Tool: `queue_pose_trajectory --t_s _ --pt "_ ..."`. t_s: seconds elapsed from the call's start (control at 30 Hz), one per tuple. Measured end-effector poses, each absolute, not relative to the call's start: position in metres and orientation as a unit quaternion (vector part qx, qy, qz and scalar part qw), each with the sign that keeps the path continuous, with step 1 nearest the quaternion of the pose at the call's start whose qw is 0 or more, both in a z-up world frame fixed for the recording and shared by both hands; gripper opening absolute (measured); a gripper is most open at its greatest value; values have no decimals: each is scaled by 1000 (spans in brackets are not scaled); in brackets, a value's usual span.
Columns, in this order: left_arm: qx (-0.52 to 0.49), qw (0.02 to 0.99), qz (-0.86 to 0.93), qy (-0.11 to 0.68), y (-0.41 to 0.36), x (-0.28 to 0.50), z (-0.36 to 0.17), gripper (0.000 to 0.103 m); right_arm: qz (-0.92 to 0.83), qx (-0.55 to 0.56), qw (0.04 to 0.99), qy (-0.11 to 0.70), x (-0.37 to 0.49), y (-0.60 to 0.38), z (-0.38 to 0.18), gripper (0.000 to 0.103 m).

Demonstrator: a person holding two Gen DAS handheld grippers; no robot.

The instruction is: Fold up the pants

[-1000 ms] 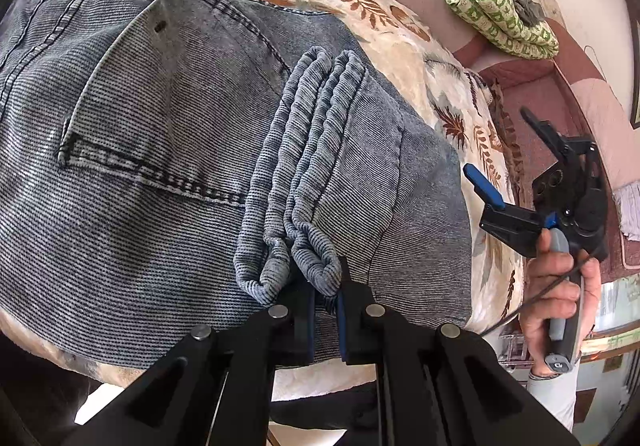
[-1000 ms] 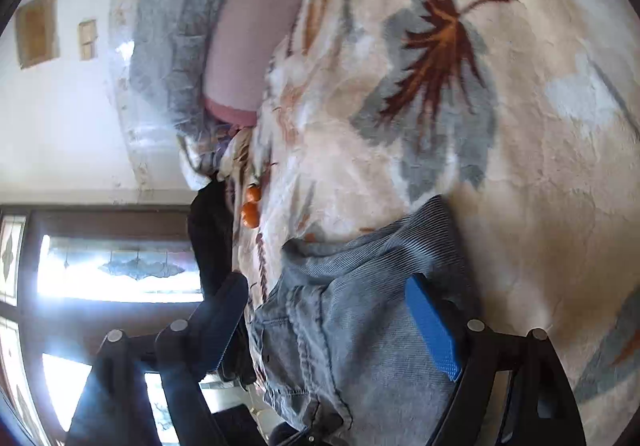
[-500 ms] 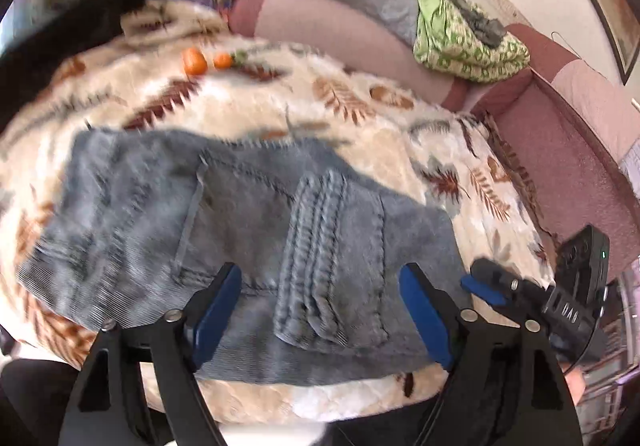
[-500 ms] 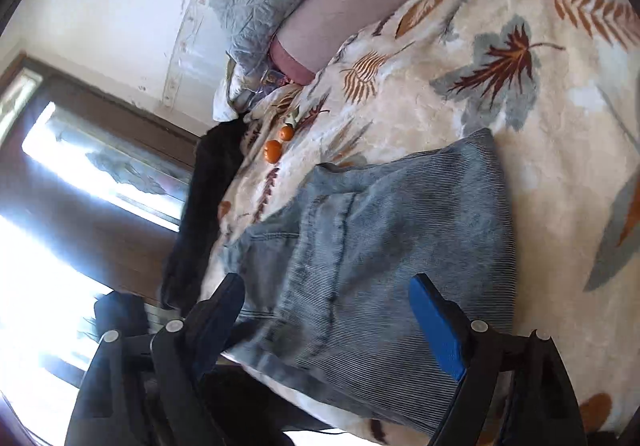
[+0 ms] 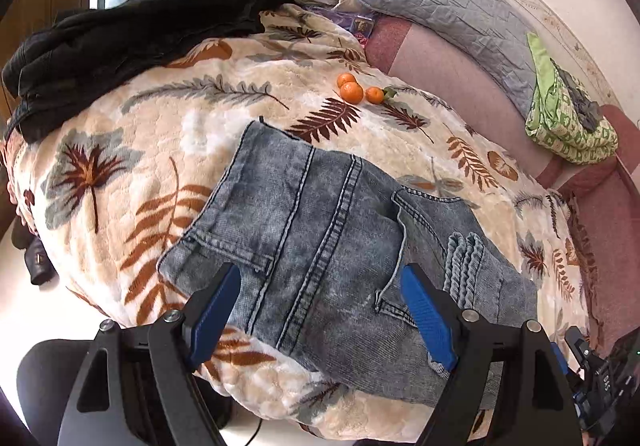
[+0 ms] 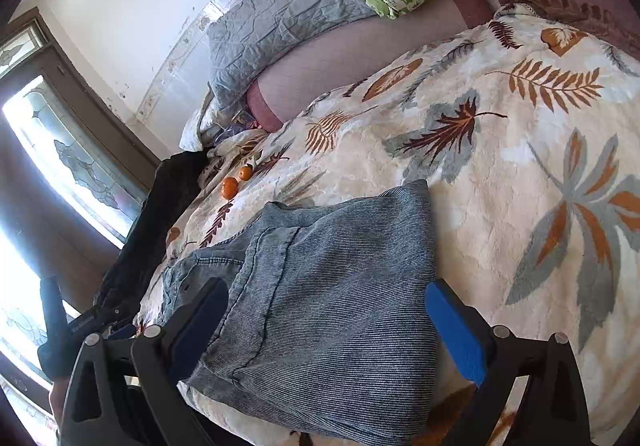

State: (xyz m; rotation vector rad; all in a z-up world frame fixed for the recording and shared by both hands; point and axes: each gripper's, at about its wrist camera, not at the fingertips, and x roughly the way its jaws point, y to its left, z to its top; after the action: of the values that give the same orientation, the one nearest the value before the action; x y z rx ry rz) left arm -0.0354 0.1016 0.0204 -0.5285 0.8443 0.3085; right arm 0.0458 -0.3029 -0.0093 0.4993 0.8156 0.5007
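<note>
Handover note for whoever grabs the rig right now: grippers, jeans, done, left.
Left gripper: open, nothing between its pads, held above the jeans; its jaws have just opened off the hem.
Right gripper: open and empty, jaws just widened further, over the right end of the bundle.
Jeans: folded into a compact bundle at the near edge of the leaf-print blanket, back pocket up, leg hems laid on top.
Done: the fold looks complete and released.
Left: probably only squaring the edges, if anything.
Oranges lie clear of the jeans.
</note>
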Motion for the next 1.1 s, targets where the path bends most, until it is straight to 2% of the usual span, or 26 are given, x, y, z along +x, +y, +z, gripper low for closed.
queue_pose_trajectory --t_s 0.17,0.5,0.7,1.1 --pt "-266 855 157 417 105 -54 5 83 238 252 841 416 55 -298 -20 100" --pt "-169 879 180 408 94 -49 -3 83 210 242 846 426 54 -297 -24 100" --pt "-140 889 175 400 92 -55 -20 83 188 192 858 437 53 -283 -25 100" --pt "-204 873 148 418 107 -55 -30 83 141 123 880 436 48 -261 -36 103"
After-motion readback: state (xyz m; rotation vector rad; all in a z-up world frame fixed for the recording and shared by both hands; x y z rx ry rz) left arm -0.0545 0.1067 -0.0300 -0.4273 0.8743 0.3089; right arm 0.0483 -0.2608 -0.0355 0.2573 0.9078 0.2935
